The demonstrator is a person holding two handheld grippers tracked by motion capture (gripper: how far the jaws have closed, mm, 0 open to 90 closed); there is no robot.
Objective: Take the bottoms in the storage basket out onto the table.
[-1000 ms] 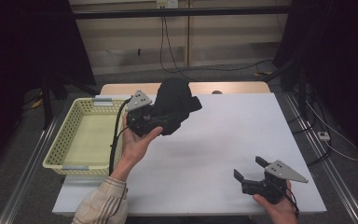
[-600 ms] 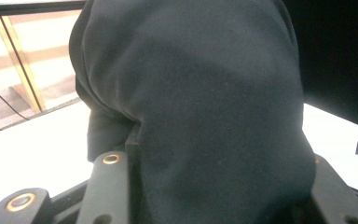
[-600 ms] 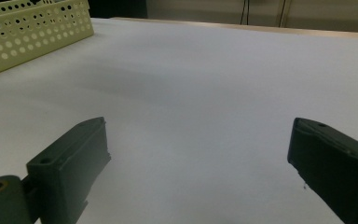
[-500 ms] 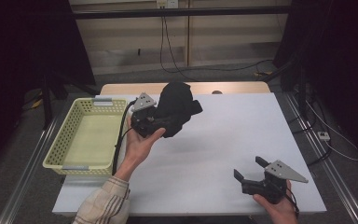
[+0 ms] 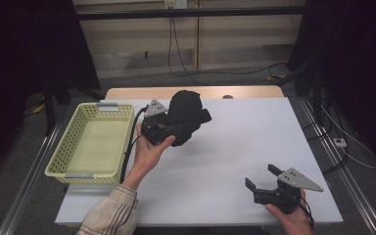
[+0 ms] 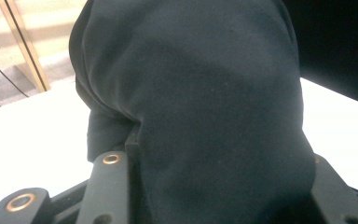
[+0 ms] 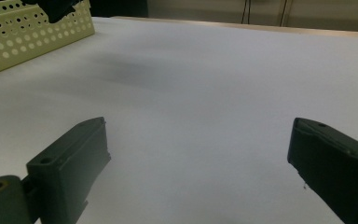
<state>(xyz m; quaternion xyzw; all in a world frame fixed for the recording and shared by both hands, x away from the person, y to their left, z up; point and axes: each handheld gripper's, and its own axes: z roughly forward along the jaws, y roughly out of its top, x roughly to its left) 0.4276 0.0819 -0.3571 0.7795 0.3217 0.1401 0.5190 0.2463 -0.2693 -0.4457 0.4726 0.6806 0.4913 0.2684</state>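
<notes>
A bunched black cloth garment (image 5: 186, 113) is hanging above the white counter (image 5: 235, 142), just right of the pale yellow perforated plastic basket (image 5: 92, 142), seemingly bound there; the left tool (image 5: 174, 128) is clamping it, while the right tool (image 5: 267, 181) is resting wide open, holding nothing.

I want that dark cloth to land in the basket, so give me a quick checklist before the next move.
1. Left gripper shut on the bunched black cloth: ok.
2. Cloth lifted off the white table: ok.
3. Yellow perforated plastic basket free to receive it: ok.
4. Cloth above the basket: not ok, it hangs right of it.
5. Right gripper open, away from the path: ok.
</notes>
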